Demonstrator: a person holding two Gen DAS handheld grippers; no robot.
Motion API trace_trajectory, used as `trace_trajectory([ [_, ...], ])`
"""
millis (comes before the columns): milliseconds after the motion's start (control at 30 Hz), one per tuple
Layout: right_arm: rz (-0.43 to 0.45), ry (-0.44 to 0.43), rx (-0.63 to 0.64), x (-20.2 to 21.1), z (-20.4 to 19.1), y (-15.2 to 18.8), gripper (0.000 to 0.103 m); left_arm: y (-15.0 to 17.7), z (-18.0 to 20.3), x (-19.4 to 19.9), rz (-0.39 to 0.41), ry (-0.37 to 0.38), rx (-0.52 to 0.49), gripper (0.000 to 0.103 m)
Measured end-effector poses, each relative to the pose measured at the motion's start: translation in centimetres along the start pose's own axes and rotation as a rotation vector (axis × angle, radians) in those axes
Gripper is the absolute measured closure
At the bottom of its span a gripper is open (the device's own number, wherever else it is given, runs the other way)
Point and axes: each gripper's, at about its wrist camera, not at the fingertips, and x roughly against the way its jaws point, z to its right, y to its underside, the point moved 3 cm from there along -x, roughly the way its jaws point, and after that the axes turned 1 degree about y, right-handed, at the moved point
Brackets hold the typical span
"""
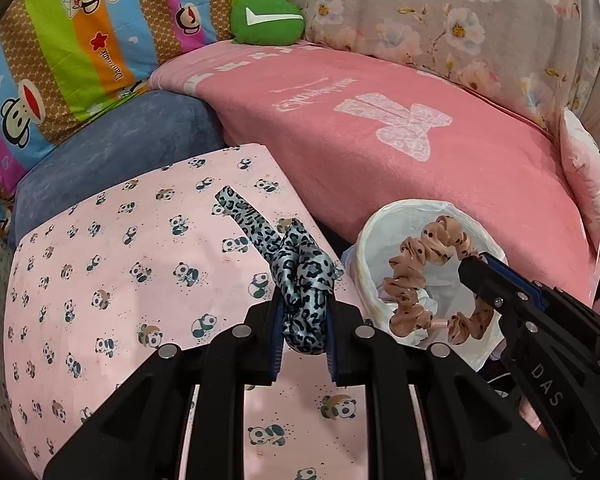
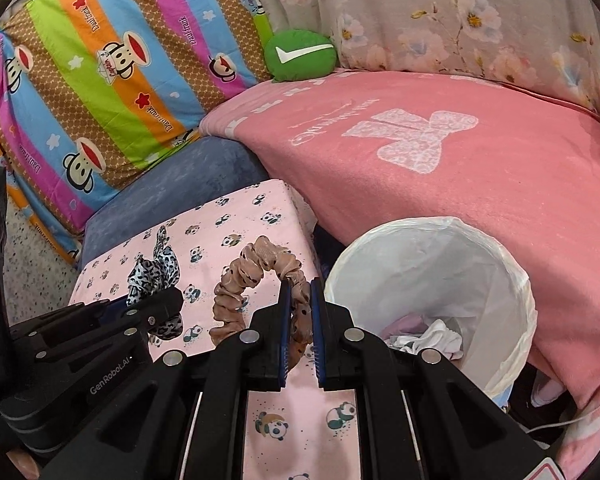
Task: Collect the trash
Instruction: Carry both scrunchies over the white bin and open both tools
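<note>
Hiding bin [image 2: 512, 280] contents, possibly tissue.

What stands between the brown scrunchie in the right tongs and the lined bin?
Nothing visible. The right tongs grip the brown scrunchie just beside the white-lined bin, whose mouth is open; only some white scraps lie at its bottom.

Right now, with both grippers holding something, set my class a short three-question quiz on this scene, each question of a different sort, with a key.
1. True or false: the left gripper is shut on the leopard scrunchie.
2. Multiple choice: the right gripper holds A) a sock, B) the tan scrunchie, C) the green cushion.
3. Fill in: the bin is lined with a white ____.

Key: 1 true; 2 B; 3 bag.
</note>
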Motion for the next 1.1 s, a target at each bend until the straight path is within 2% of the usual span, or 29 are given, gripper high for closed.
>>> trace_trajectory([
  [600,0.02,0.076,-0.119,2.4,8.9,0.2,0.092,-0.3,7.1,-1.0,-0.014,0.071,-0.122,0.085],
  [1100,0.038,0.127,-0.181,3.3,12.9,0.1,0.092,-1.3,11.7,-1.9,-0.025,0.149,-0.202,0.085],
])
